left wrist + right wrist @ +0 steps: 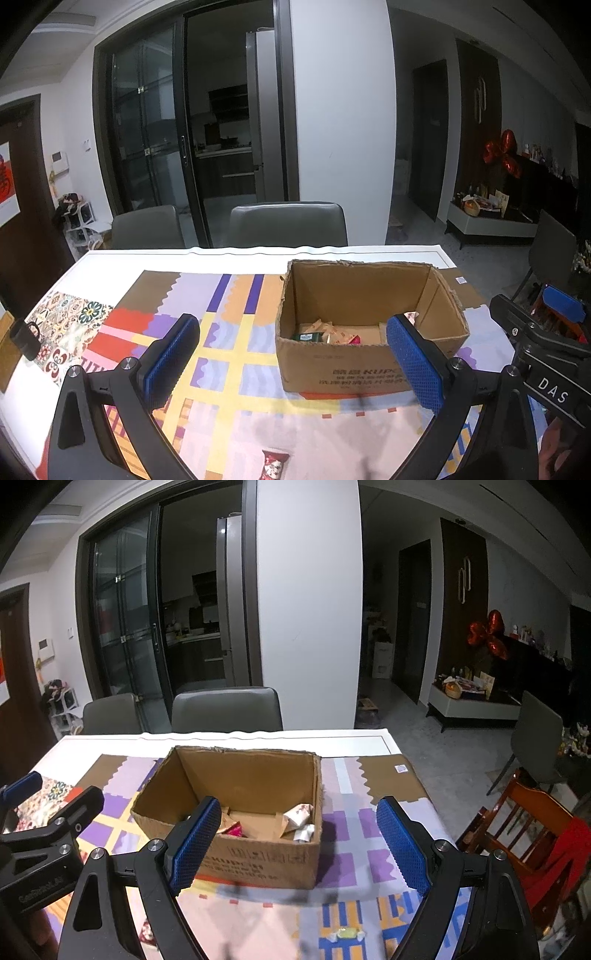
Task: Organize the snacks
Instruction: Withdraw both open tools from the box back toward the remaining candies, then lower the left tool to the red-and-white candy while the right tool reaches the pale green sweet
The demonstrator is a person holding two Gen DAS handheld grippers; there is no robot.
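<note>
Brown corrugated cardboard box (236,812) stands open-topped on the multicoloured patterned tablecloth (229,354), holding several wrapped snacks (299,818). One red-and-white wrapped snack (274,463) and one yellow wrapped candy (346,933) lie on the cloth near the table's front edge. Left gripper (295,363) and right gripper (301,845) both hover before the box, jaws spread wide, gripping nothing.
</note>
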